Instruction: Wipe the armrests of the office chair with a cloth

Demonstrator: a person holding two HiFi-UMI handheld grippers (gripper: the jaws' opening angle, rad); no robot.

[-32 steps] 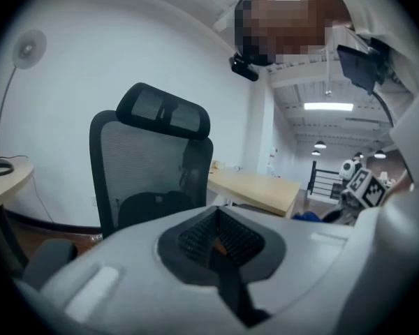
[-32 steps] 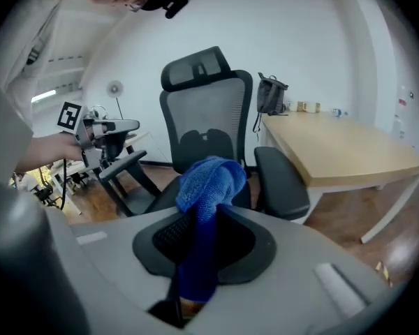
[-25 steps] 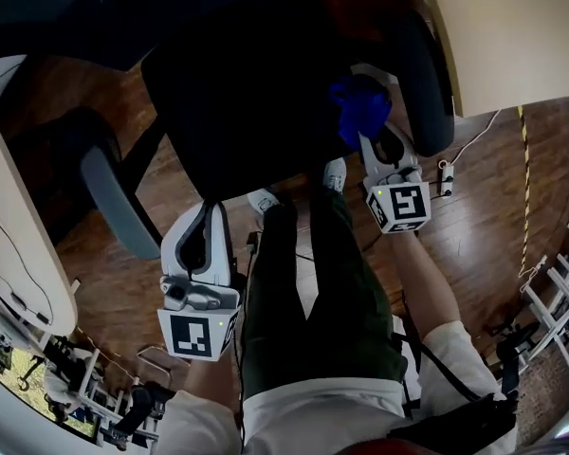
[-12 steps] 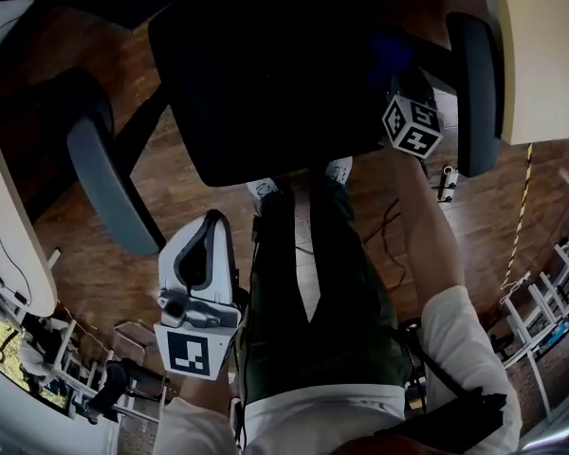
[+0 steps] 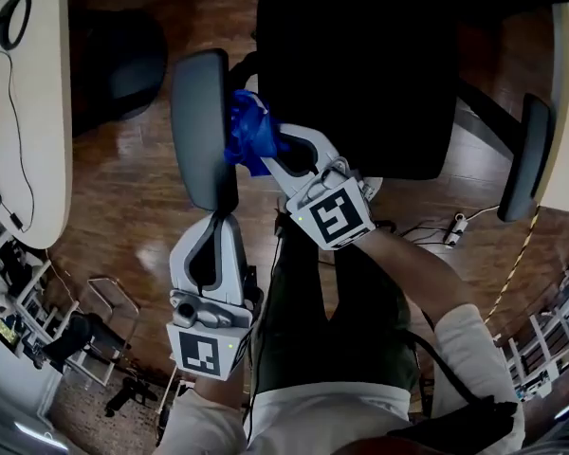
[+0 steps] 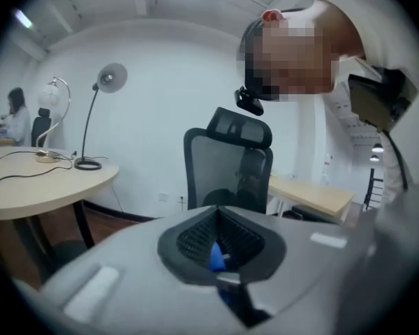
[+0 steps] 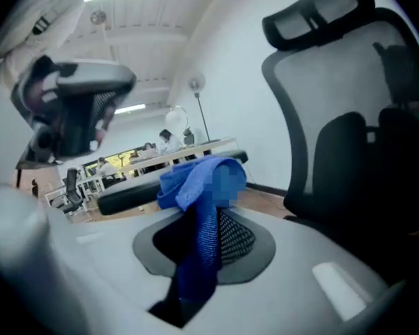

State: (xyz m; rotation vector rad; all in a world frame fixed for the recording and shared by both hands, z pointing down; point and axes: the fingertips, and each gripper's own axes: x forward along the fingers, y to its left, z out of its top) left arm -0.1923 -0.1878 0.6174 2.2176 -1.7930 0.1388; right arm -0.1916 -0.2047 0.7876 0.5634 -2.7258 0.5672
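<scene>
Armrests first: the near armrest [image 5: 201,126] sat just ahead of the left gripper [image 5: 213,218]. That gripper's jaws were pressed together on nothing I could name, with only a blue sliver showing in the slit. Off to its left was a desk [image 5: 38,112] with bare floor between, so plenty of room that way.

To its right, the right gripper [image 5: 270,154] was angled across, clamped on the blue cloth [image 5: 251,136]. The bunched end looked to be against the inner edge of that armrest's pad. The seat [image 5: 360,74] was just beside the right gripper on its right, so there wasn't much swing room there. The other armrest [image 5: 522,159] was well off to the right with nothing on it.

My worry was that only a thin fold looked pinched, so dragging along the pad could pull the cloth out. And if the wad rolled off the edge, the hard tips could scrape the pad.
</scene>
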